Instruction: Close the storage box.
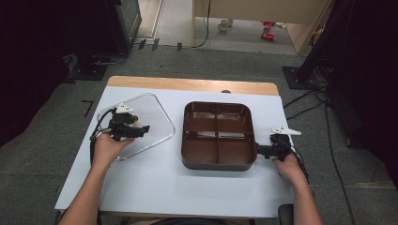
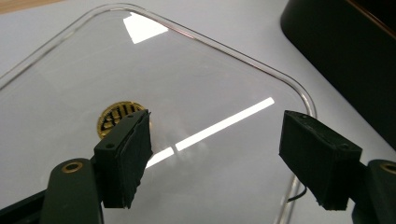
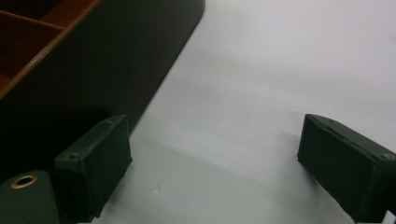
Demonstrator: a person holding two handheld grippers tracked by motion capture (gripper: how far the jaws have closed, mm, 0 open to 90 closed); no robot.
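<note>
Risk: left claw (image 2: 215,158), spread empty over the glass lid (image 1: 141,119), could skid off its slick pane; right claw (image 3: 215,172) gapes too.

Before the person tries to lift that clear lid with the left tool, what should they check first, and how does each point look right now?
1. Left tool jaws open: ok.
2. Left tool above the clear lid, beside its gold knob: ok.
3. Jaws around the knob: not ok, it sits outside the left jaw.
4. Lid flat on the table: ok.
5. Brown divided tray compartments empty: ok.
6. Right tool open beside the tray's right wall, gripping nothing: ok.
</note>
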